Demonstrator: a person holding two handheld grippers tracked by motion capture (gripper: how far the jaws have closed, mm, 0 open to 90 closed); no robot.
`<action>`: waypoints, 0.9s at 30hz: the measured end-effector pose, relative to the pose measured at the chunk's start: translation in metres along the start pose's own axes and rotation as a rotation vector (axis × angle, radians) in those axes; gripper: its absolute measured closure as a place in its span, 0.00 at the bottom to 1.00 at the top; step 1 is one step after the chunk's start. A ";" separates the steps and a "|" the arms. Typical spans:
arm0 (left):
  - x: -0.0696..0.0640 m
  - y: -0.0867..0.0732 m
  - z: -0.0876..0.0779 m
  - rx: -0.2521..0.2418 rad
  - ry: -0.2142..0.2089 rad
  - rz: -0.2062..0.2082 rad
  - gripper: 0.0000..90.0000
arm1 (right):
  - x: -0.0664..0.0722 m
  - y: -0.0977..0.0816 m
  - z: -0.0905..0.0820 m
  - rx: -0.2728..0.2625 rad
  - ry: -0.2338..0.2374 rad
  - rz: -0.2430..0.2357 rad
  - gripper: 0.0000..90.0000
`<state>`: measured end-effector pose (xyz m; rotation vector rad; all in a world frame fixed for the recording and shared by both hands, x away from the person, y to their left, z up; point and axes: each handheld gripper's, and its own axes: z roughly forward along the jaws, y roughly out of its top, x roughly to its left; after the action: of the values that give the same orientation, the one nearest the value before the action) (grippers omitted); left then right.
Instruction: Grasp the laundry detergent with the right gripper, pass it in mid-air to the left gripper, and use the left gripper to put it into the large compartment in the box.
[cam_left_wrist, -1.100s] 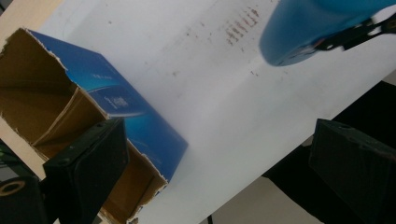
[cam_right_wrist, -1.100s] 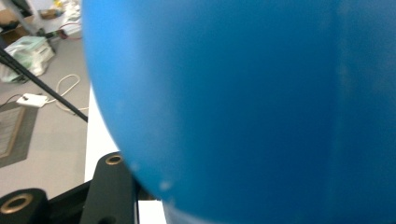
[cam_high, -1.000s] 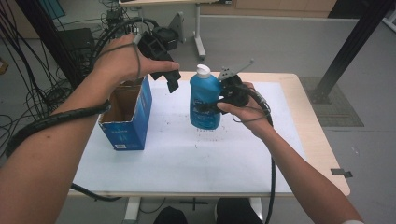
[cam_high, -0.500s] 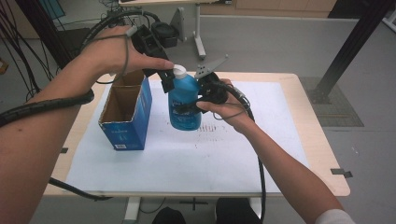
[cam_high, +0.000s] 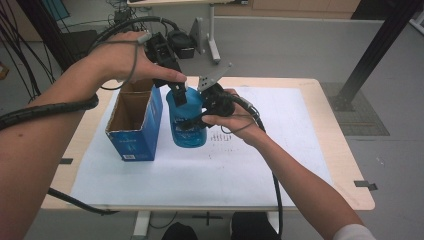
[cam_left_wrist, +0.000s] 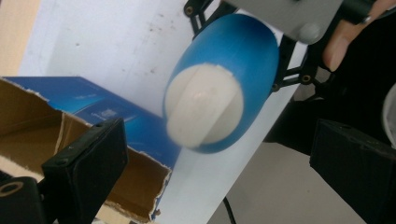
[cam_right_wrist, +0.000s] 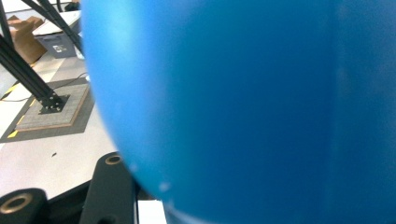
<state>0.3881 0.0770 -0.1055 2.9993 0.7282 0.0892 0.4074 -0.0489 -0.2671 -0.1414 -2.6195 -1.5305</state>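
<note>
A blue bottle (cam_high: 187, 122) with a white cap (cam_left_wrist: 203, 109) stands upright just right of an open blue cardboard box (cam_high: 134, 120). My right gripper (cam_high: 196, 119) comes in from the right and is shut on the bottle's body, whose blue wall (cam_right_wrist: 257, 102) sits close in front of the right gripper view. My left gripper (cam_high: 176, 94) hangs right over the top of the bottle and hides the cap in the high view. In the left gripper view its two black jaws stand wide apart on either side of the cap, not touching it.
A white sheet (cam_high: 200, 172) covers most of the wooden table (cam_high: 320, 105). The box's inside (cam_left_wrist: 28, 135) looks bare. Cables (cam_high: 30, 45) hang at the left, and a black frame post (cam_high: 370, 55) stands at the back right.
My right gripper has carried the bottle to the left, up against the box. The cap now sits under my left gripper, which has hardly moved.
</note>
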 end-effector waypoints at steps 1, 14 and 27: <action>0.000 0.000 0.001 0.000 -0.003 0.003 0.05 | 0.000 0.000 0.001 -0.002 0.005 -0.003 0.49; -0.005 0.006 0.013 0.036 -0.017 0.076 0.05 | 0.003 0.001 0.002 -0.034 0.047 -0.032 0.49; -0.004 0.006 0.028 0.066 -0.067 0.129 0.05 | 0.010 0.002 0.002 -0.049 0.088 -0.078 0.49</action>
<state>0.3890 0.0685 -0.1328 3.0927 0.5417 -0.0310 0.3973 -0.0457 -0.2650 0.0245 -2.5484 -1.5881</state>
